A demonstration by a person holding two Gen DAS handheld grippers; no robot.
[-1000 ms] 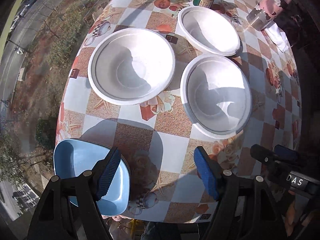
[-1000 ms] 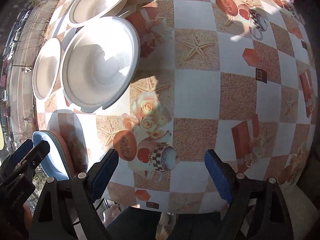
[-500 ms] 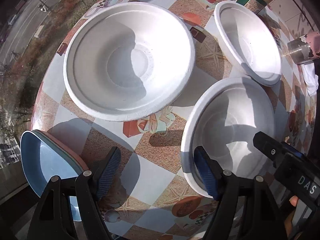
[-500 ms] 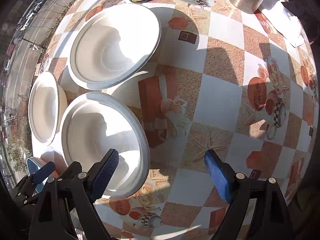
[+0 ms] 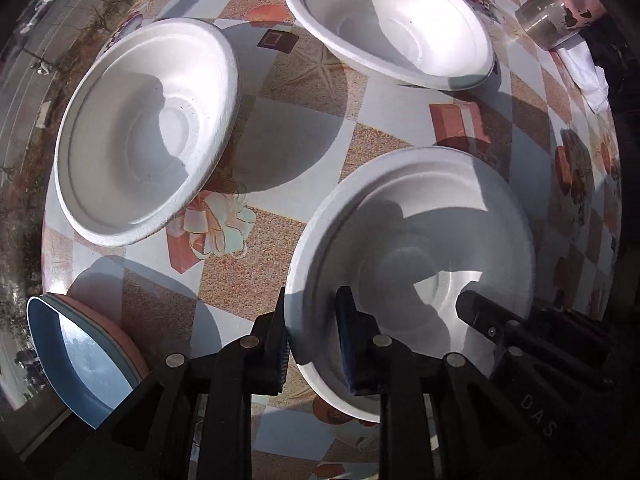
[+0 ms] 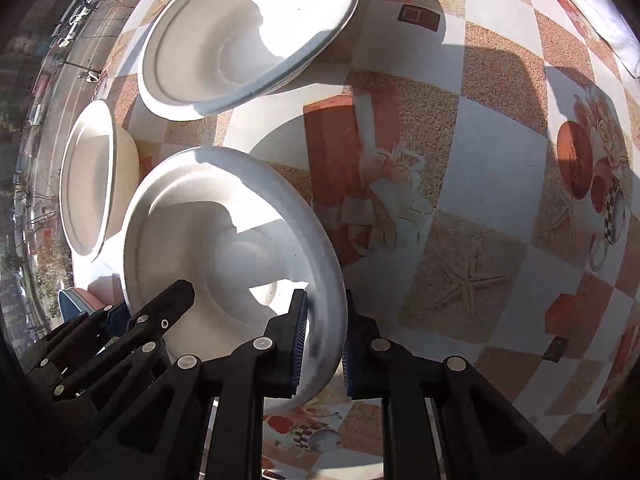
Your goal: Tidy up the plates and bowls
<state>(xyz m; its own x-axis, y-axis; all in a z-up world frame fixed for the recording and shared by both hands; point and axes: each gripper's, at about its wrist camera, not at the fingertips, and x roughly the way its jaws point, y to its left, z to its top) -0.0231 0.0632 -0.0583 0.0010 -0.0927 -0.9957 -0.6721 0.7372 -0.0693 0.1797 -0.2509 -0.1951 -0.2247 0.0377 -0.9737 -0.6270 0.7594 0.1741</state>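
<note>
The left gripper (image 5: 312, 340) is pinching the near-left rim of the closest white bowl (image 5: 416, 264), and the right gripper (image 6: 323, 338) is clamping the opposite rim of that same bowl (image 6: 224, 248), one pad inside and one outside on each side. That bowl is sitting on the patterned table (image 5: 280, 132) nearest the person, with two more white bowls (image 5: 144, 128) (image 5: 392, 20) just beyond it and a blue plate (image 5: 80, 352) lying at the table's left edge. I would be worrying that the thin foam-like rim is going to flex or crack if the two grippers are lifting unevenly, tipping the bowl out of one grip.
</note>
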